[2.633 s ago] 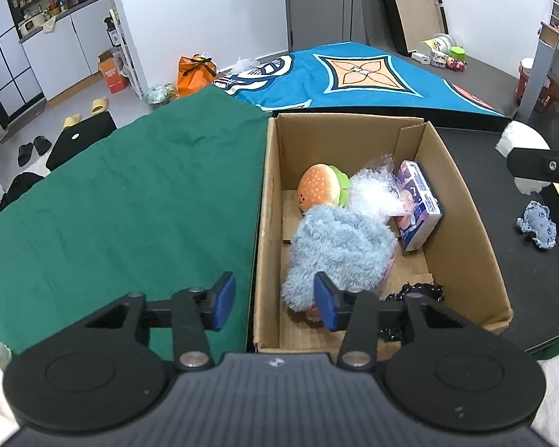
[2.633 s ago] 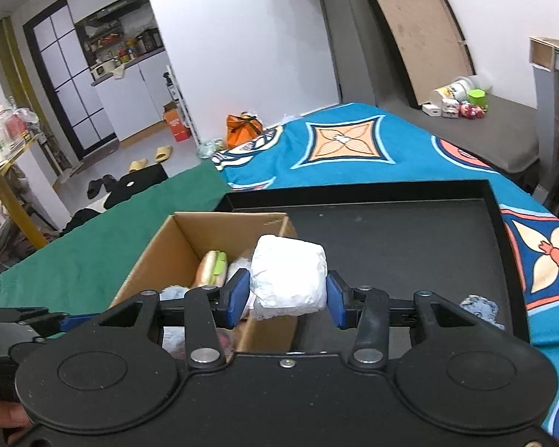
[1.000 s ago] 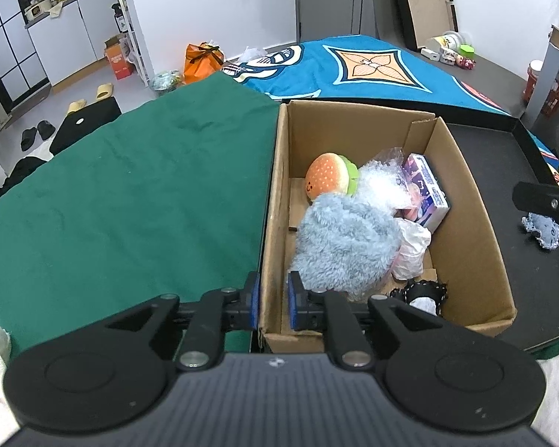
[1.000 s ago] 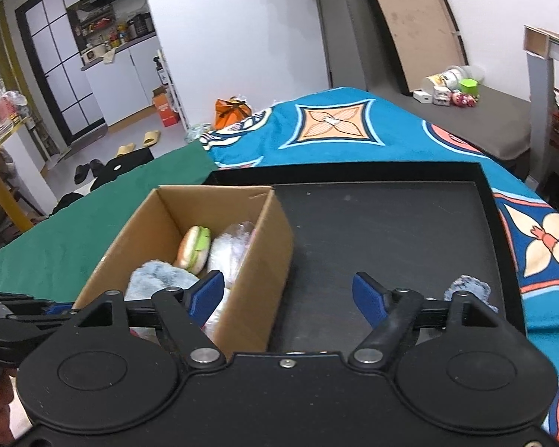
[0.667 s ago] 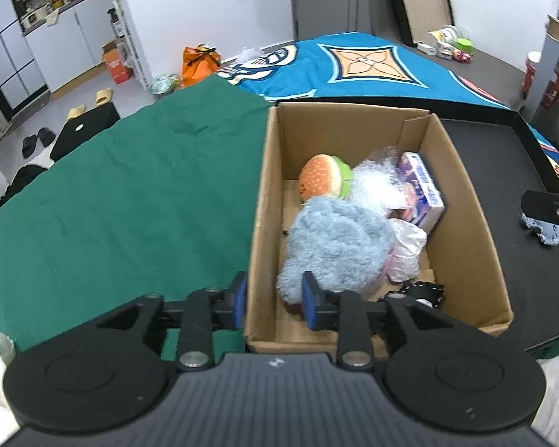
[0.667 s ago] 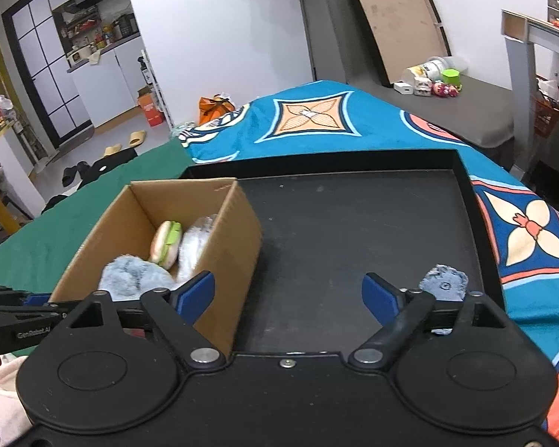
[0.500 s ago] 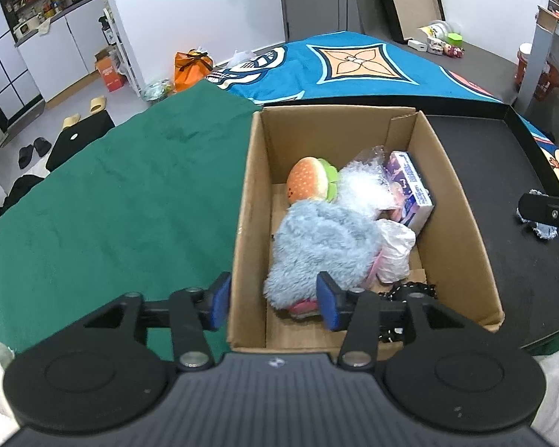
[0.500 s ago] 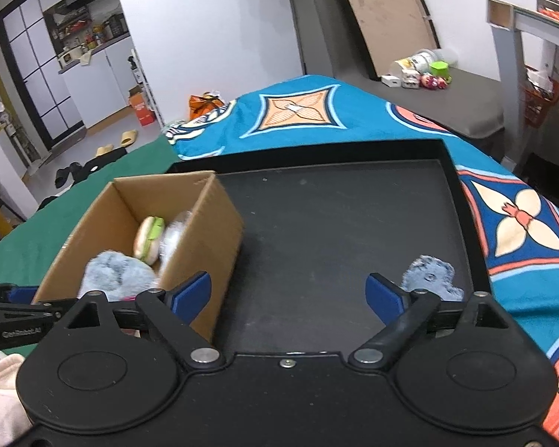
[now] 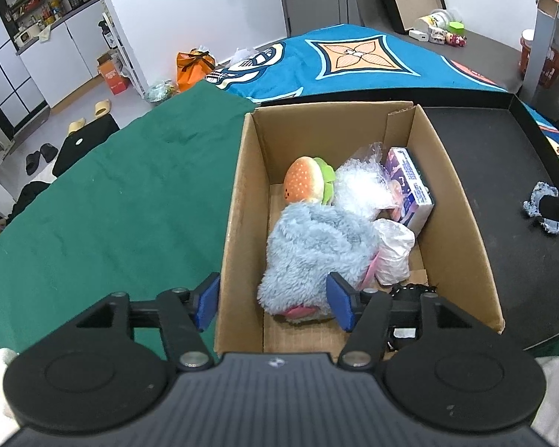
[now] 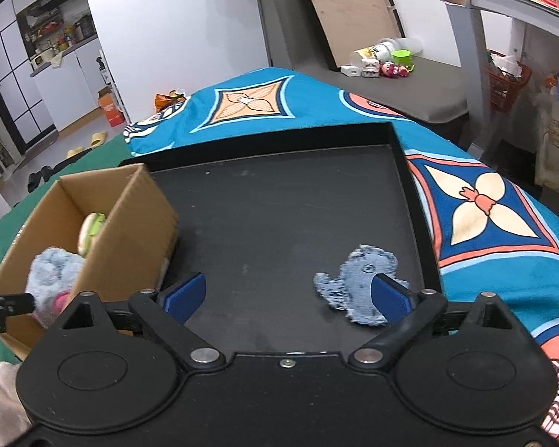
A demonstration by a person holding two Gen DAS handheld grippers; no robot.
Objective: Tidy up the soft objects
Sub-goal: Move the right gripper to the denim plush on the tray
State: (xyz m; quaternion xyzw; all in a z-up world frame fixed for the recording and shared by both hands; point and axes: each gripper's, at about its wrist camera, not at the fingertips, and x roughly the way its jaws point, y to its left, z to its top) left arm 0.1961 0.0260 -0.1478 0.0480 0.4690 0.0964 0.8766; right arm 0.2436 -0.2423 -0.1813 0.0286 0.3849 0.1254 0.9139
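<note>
now the right gripper (image 10: 289, 298) hangs over the black tray (image 10: 413, 171), jaws opening, nothing pinched, and the blue denim scrap (image 10: 357, 283) sits by its right finger. next, centre and close. left gripper (image 9: 274, 301), opening and empty, straddles the cardboard box (image 9: 462, 219) wall.

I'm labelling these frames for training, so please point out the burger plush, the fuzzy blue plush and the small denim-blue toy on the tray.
burger plush (image 9: 305, 182), left wrist view, on its orange bun.
fuzzy blue plush (image 9: 316, 246), left wrist view, mid body fur.
denim-blue toy (image 10: 365, 272), right wrist view, centre of its body.
</note>
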